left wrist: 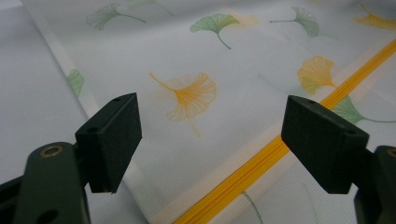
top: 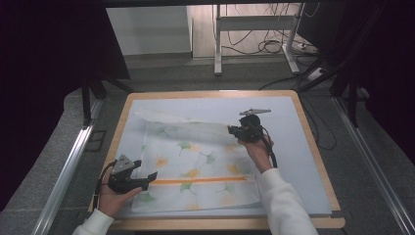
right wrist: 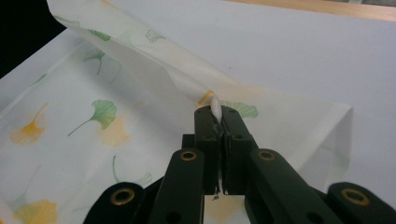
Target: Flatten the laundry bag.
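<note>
Right gripper pinches the cloth on the table, apparently lifted.

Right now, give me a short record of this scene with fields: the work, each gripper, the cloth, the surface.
work: folding a printed cloth over on itself
right gripper: shut on the cloth's edge, holding it lifted above the flat part
left gripper: open, jaws wide apart over the cloth near the orange stripe, holding nothing
cloth: white, with green and orange leaf prints, mostly flat, far edge raised into a fold
surface: pale mat on a wooden table
</note>
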`<move>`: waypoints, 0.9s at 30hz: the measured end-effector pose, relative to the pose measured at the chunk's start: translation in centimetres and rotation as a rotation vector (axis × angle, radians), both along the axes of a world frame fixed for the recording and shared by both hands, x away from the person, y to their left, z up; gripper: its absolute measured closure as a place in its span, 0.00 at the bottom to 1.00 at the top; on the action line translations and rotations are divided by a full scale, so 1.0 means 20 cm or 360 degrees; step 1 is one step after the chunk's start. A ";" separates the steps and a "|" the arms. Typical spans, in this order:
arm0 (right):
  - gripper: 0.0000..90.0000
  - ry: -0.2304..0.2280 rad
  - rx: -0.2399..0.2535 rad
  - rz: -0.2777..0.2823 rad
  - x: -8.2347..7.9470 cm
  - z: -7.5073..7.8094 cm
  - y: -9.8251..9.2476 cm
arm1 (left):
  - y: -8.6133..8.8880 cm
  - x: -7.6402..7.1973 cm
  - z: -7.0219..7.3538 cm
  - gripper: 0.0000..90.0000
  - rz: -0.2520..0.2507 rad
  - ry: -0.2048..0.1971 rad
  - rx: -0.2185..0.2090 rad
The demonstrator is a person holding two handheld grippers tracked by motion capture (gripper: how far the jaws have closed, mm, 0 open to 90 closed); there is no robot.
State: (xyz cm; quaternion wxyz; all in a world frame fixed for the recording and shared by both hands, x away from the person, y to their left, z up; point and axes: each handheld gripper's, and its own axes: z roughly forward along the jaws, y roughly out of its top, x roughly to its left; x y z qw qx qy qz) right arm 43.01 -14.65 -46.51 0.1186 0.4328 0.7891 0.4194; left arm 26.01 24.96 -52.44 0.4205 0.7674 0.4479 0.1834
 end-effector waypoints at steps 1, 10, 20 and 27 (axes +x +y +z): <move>0.96 -0.0003 0.0004 -0.0014 0.01 0.00 0.00 | 0.00 0.00 0.00 0.22 -0.0001 0.0000 0.0000; 0.96 0.0011 -0.0033 -0.0096 0.12 -0.03 0.01 | 0.00 0.00 0.00 0.22 -0.0025 0.0002 -0.0005; 0.96 0.0015 -0.0021 -0.0173 0.23 -0.06 0.00 | 0.00 0.00 0.00 0.22 -0.0019 -0.0001 -0.0001; 0.95 0.0013 -0.0046 -0.0209 0.33 -0.07 0.00 | 0.00 0.00 0.00 0.22 -0.0025 -0.0016 -0.0003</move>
